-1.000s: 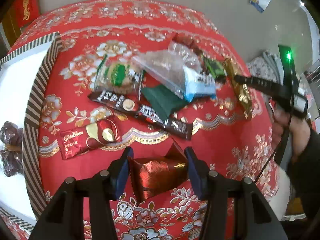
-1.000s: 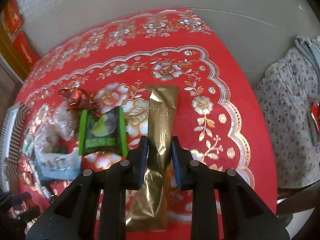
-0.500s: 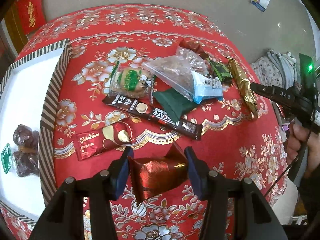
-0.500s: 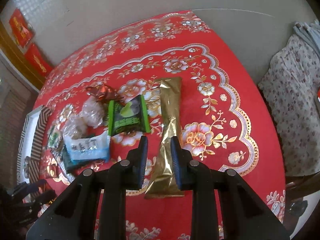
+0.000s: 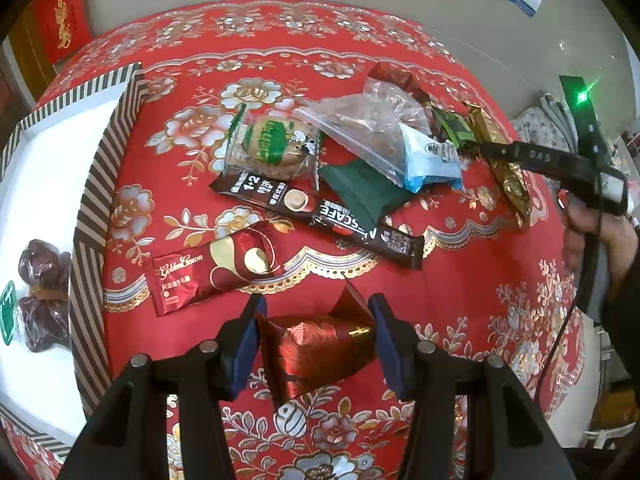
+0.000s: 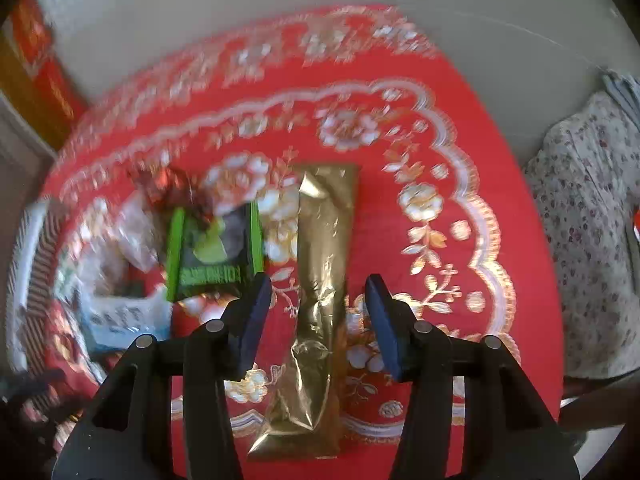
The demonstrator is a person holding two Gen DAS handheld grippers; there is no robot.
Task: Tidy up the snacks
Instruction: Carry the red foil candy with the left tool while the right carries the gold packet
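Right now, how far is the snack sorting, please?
Early stage. Done: only a bag of dark dates lies in the striped box. In hand: the left tool is shut on a red foil snack; the right tool has just been opening and straddles the gold packet, pads clear. Left: the Nescafe stick, Golden Crown bar and others on the cloth.

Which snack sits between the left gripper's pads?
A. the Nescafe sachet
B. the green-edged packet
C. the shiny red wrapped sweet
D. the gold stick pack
C: in the left wrist view the left gripper has its pads against both sides of the shiny red wrapped sweet.
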